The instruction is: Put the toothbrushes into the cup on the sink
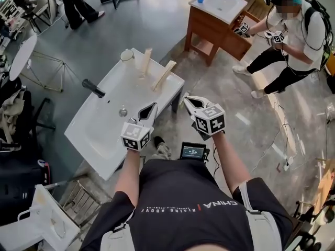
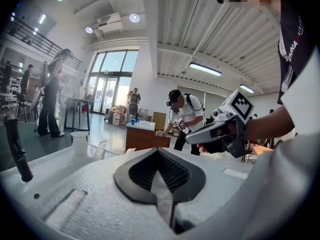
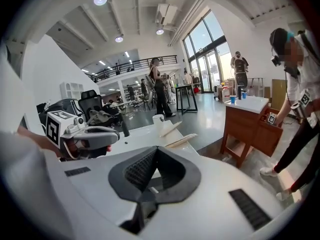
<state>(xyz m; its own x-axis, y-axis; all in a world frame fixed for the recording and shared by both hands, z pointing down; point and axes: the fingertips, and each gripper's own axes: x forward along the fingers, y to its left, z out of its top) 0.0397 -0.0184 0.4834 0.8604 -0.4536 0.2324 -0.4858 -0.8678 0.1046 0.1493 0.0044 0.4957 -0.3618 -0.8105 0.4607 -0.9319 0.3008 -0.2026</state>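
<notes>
A white sink (image 1: 104, 129) stands in front of me, to the left. On its far rim sits a white cup (image 1: 126, 55), also seen in the left gripper view as the cup (image 2: 79, 142) and in the right gripper view as the cup (image 3: 158, 119). Two long pale toothbrushes (image 1: 146, 61) (image 1: 164, 75) lie beside the cup on the sink's far right edge. My left gripper (image 1: 152, 106) hovers shut and empty over the sink's near right edge. Just off that edge, over the floor, my right gripper (image 1: 187, 99) is shut and empty too.
A black faucet (image 1: 93, 88) rises at the sink's left side and a drain (image 1: 122, 111) sits in the basin. Another person (image 1: 293, 30) with grippers stands at a wooden cabinet sink (image 1: 217, 14) far right. A small screen device (image 1: 193, 151) lies on the floor by my feet.
</notes>
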